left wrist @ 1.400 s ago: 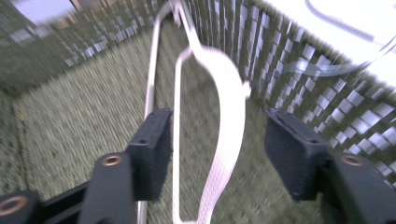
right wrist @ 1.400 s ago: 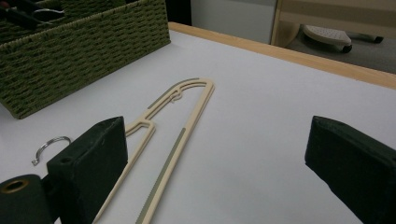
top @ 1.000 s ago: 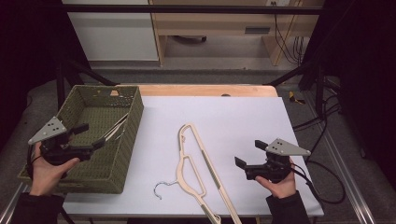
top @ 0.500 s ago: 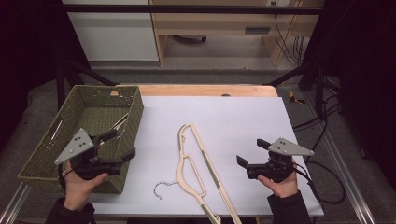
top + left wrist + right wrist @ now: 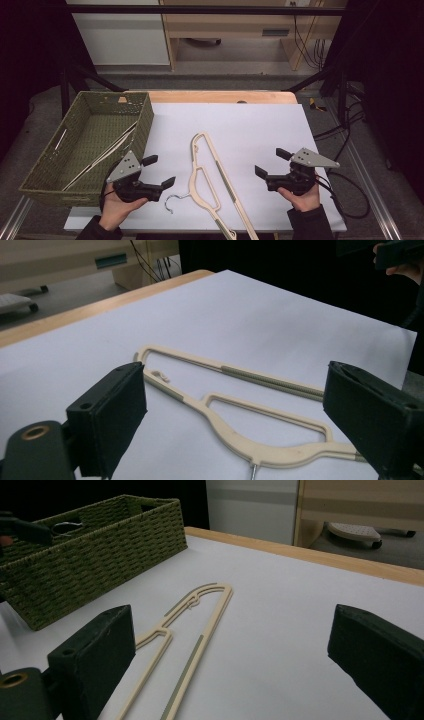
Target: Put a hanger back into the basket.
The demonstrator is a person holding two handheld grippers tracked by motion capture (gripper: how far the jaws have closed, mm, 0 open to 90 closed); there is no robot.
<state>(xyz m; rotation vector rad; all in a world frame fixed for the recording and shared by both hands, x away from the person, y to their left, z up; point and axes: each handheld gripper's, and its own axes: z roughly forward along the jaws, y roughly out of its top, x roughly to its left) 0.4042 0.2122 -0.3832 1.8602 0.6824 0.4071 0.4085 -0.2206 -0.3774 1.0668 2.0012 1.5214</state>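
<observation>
A cream plastic hanger (image 5: 223, 177) with a metal hook (image 5: 172, 202) lies flat on the white table top, hook toward the front edge. My left gripper (image 5: 160, 171) hovers open just left of the hook. In the left gripper view its jaws stand wide apart, with the left gripper (image 5: 240, 432) facing the hanger (image 5: 272, 380). My right gripper (image 5: 272, 162) is open to the right of the hanger, clear of it. In the right gripper view the right gripper (image 5: 235, 665) holds nothing, and the hanger (image 5: 188, 666) lies ahead on its left.
A green woven basket (image 5: 145, 120) stands at the table's left, with another cream hanger (image 5: 107, 152) lying inside it; the basket (image 5: 100, 550) also appears in the right gripper view. Cables (image 5: 345, 190) trail off the right edge. A wooden strip (image 5: 220, 96) borders the far edge.
My left gripper has come away from the basket and moved right and toward the front edge, ending beside the hanger's hook. The right gripper has barely shifted.
</observation>
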